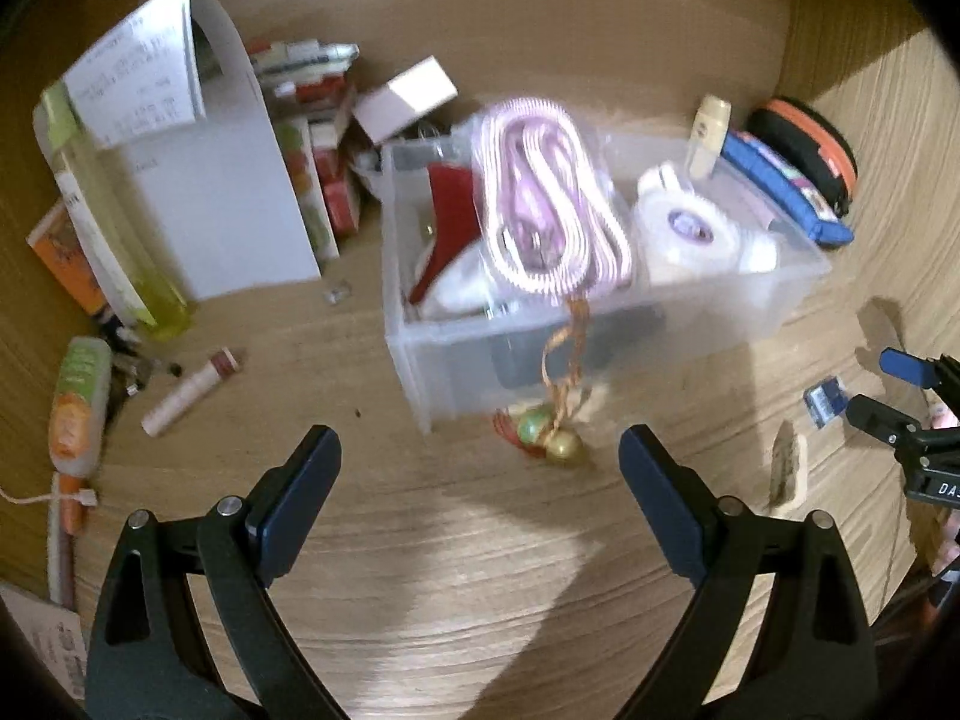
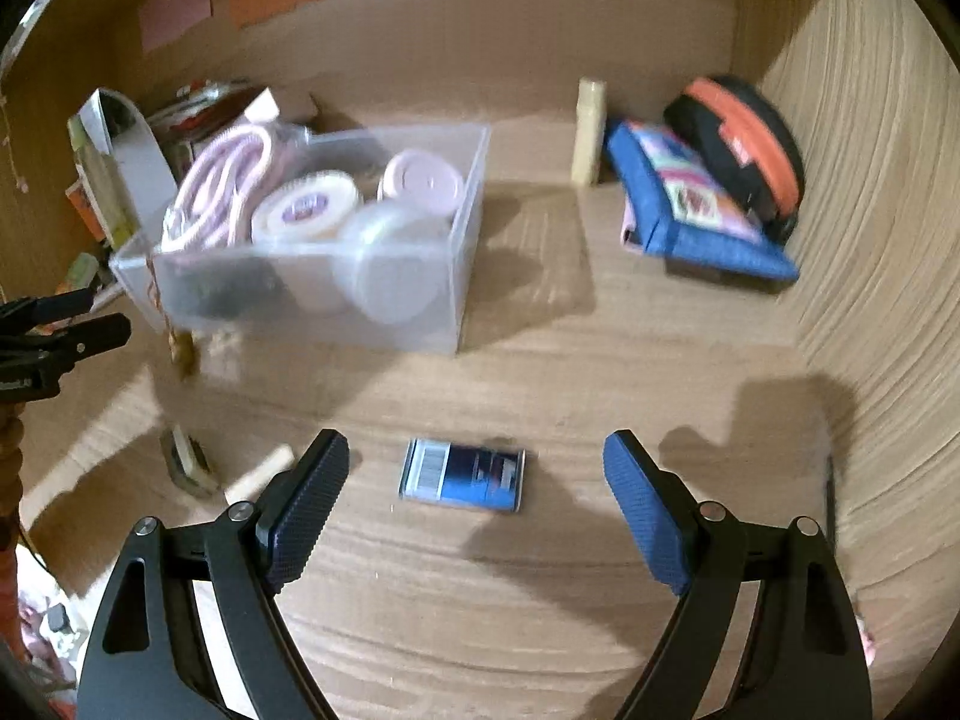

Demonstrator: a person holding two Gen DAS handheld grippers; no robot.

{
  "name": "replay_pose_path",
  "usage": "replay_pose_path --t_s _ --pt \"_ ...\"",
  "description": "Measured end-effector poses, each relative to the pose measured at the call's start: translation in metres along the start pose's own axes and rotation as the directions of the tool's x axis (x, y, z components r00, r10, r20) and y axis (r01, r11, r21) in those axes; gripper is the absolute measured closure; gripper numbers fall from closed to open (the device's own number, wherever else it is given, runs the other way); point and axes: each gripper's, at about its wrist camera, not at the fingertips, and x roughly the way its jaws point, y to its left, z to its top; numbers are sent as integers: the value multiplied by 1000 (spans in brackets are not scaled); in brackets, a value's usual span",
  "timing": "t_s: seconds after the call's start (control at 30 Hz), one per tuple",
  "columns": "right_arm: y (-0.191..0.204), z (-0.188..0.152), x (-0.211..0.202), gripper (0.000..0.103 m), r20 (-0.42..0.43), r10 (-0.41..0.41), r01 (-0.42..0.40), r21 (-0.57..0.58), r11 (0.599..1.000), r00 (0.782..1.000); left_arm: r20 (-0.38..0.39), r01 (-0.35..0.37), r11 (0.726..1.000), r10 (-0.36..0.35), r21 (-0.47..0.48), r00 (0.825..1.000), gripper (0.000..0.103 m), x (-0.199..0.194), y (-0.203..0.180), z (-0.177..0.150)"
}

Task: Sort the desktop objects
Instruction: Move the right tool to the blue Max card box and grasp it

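We note one small blue card (image 2: 462,477) lying flat on the desk (image 2: 540,600) directly between the spread, empty fingers of the right gripper (image 2: 474,516), which we judge to be the item in hand for sorting; the next move calls for lowering and closing squarely on its thin edges. One clear bin (image 2: 420,312) stands beyond, holding one pink coiled cable (image 1: 540,192) and three round tubs, a beaded ornament (image 1: 549,432) dangling over its front. The left gripper (image 1: 480,504) is likewise spread and empty.

right gripper (image 2: 476,483) spread, blue card (image 2: 462,477) between
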Motion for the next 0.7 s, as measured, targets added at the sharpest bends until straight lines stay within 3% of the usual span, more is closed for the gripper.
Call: replay_pose_path --t_s 0.47,0.7 --pt "10 -19 10 18 -62 -10 8 -33 999 998 -144 63 997 -57 36 988 8 43 -12 -9" --pt "13 -13 19 21 -71 2 -6 -57 998 997 -127 63 998 -65 -13 990 8 49 -10 0"
